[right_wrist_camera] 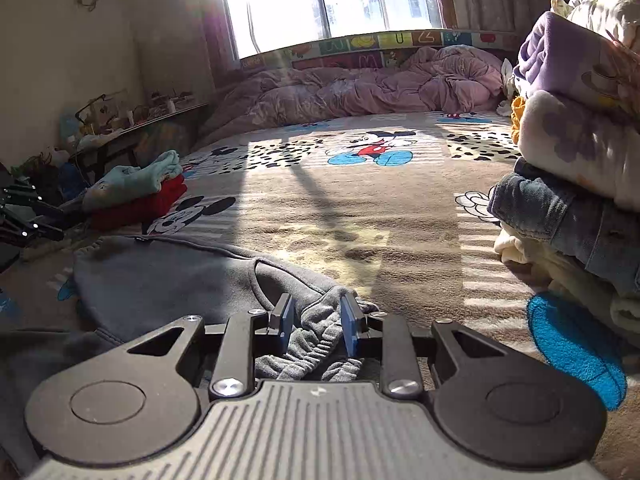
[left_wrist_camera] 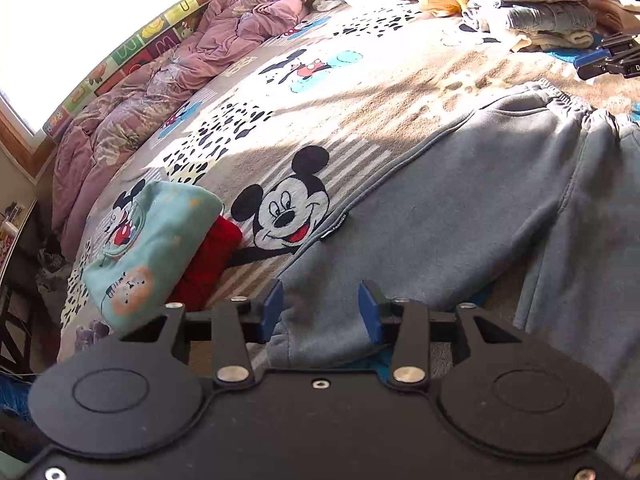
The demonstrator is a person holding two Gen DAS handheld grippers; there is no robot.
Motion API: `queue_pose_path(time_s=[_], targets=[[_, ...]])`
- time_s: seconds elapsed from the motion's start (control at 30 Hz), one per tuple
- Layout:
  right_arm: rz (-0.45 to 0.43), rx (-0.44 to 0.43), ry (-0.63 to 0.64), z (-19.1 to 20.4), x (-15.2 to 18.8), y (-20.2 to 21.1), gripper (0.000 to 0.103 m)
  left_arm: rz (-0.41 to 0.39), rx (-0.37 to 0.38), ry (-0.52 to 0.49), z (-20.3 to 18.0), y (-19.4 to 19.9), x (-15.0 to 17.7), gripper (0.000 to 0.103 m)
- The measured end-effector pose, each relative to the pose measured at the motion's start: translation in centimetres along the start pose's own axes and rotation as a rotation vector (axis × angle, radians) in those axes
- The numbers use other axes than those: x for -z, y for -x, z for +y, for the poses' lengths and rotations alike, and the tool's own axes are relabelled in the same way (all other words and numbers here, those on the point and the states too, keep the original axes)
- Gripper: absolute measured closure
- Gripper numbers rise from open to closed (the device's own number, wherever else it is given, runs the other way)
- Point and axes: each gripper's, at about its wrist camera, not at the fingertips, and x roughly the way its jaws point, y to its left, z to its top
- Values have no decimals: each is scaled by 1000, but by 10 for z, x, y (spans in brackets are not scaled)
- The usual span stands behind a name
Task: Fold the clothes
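Note:
Grey sweatpants (left_wrist_camera: 460, 184) lie flat on the Mickey Mouse blanket (left_wrist_camera: 320, 92), waistband far right, legs toward me. My left gripper (left_wrist_camera: 320, 308) is open, its blue pads on either side of a leg cuff. In the right wrist view my right gripper (right_wrist_camera: 314, 320) is open around the gathered elastic waistband of the sweatpants (right_wrist_camera: 192, 276). The right gripper also shows in the left wrist view (left_wrist_camera: 608, 60), at the far right beyond the waistband.
Folded teal (left_wrist_camera: 148, 248) and red (left_wrist_camera: 208, 264) clothes sit left of the sweatpants. A tall stack of folded clothes (right_wrist_camera: 576, 152) stands at the right. A rumpled pink quilt (right_wrist_camera: 360, 88) lies along the window side. A cluttered low table (right_wrist_camera: 132, 128) stands at left.

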Motion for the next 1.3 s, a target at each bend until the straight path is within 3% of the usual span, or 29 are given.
queue_pose_path(time_s=[0.17, 0.3, 0.4, 0.53, 0.67, 0.83, 1.03, 1.3], targets=[[-53, -8, 239, 40, 13, 47, 70, 20, -49, -193, -54, 53, 42, 52], [-75, -6, 333, 64, 35, 78, 64, 36, -89, -347, -96, 96, 76, 50], [-57, 9, 422, 82, 57, 92, 63, 55, -71, -420, -125, 116, 107, 50], [-33, 53, 602, 105, 82, 102, 62, 62, -84, -482, -160, 127, 145, 50], [-27, 98, 724, 115, 99, 105, 56, 80, -149, -624, -193, 113, 176, 50], [4, 174, 794, 116, 111, 93, 54, 101, -210, -667, -198, 92, 189, 50], [59, 216, 906, 120, 127, 75, 49, 88, -224, -658, -194, 88, 189, 50], [-16, 231, 1041, 121, 128, 57, 39, 72, -239, -638, -198, 84, 188, 49]])
